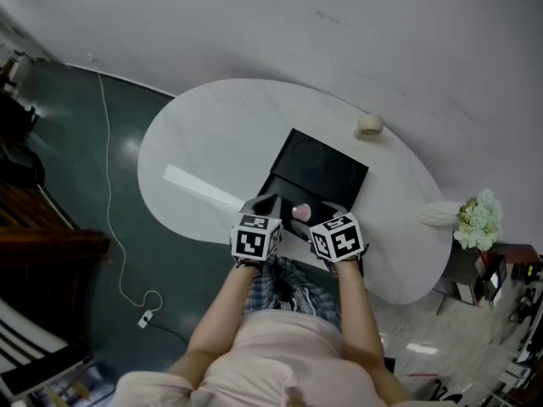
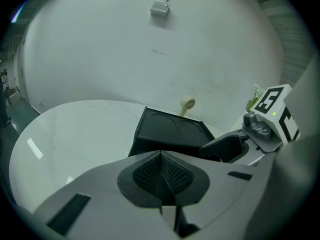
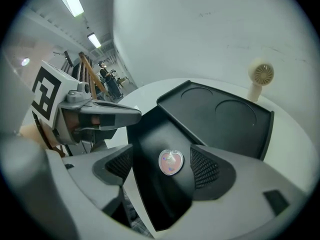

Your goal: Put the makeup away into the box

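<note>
Over the black box [image 3: 165, 134] the right gripper [image 3: 162, 168] hangs with its fingers [image 3: 204, 169] released and spread wide. Right between them lies the pink heart-shaped compact [image 3: 171, 162], flat on the dark inside of the box and a touch nearer the right-hand finger. Neither pad touches it, and black shows on both sides of the heart. Just beyond the fingertips the lid [image 3: 222, 116] lies opened back, two round hollows pressed into it. Past the lid a small beige fan [image 3: 261, 76] stands on the white desk [image 3: 290, 129].

Now the left gripper [image 2: 161, 176]. Its fingers [image 2: 142, 176] are clenched, pads meeting down the middle, nothing between them. The box sits just ahead of their tips, and the right gripper reaches in from their right side.

From the head view, the compact is a small pink spot between the two sets of fingers, at the near end of the box.

Hard to make out: the near edge of the box disappears under the right gripper's fingers, so I cannot tell which compartment the compact lies in. In the left gripper view the compact is hidden behind that gripper's own fingers and the box wall. Any detail on the heart's face is too small to read.
</note>
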